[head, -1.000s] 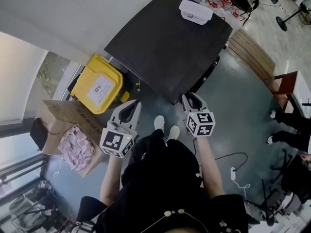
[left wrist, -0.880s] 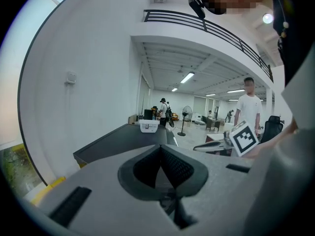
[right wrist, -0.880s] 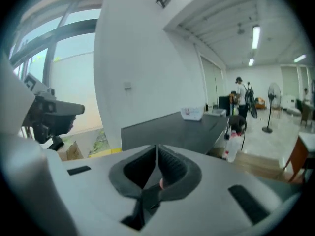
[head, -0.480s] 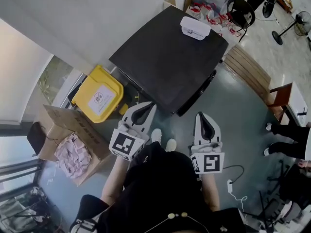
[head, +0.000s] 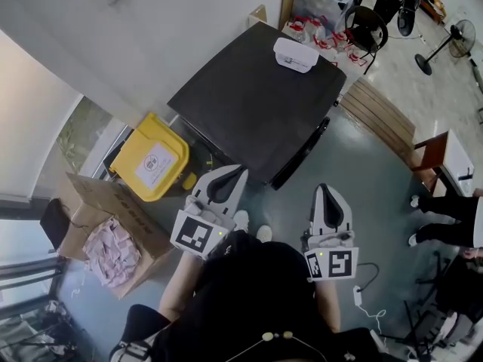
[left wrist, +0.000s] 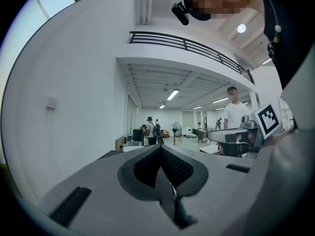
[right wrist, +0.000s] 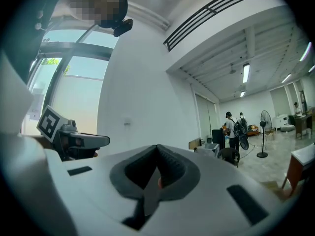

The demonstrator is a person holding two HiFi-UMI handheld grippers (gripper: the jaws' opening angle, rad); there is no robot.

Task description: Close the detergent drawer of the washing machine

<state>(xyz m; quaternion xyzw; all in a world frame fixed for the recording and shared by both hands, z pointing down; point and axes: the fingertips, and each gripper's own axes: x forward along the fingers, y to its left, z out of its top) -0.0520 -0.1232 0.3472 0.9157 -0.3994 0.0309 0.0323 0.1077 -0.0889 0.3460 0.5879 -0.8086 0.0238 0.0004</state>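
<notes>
I have both tools held out level in front of the operator's body, above the grey floor point(head: 362, 179). The left tool point(head: 235, 172) has its jaws pressed together with nothing between them; its own view shows the two dark pads meeting along one line. The right tool point(head: 323, 190) is the same, with its jaws together and nothing in them. The two tools are well apart from each other, and neither touches the machine.

The washing machine point(head: 256, 104) stands ahead of the tools with its back against the white wall point(head: 151, 29). From above I see mostly its dark top and only a thin strip of its front along the near edge. I cannot make out the detergent drawer from this angle, and neither tool view shows it. The left tool's tips are just short of the machine's near corner, while the right tool points at the floor beyond the machine's right side.

A white tray-like thing point(head: 296, 55) lies on the machine's top near its far right corner. A yellow bin point(head: 151, 166) sits on the floor just beside the machine's left side. Beyond the bin, toward the window, is an open cardboard box point(head: 90, 202) with pink cloth point(head: 113, 249) in it. A slatted wooden bench point(head: 377, 118) lies to the right of the machine.
</notes>
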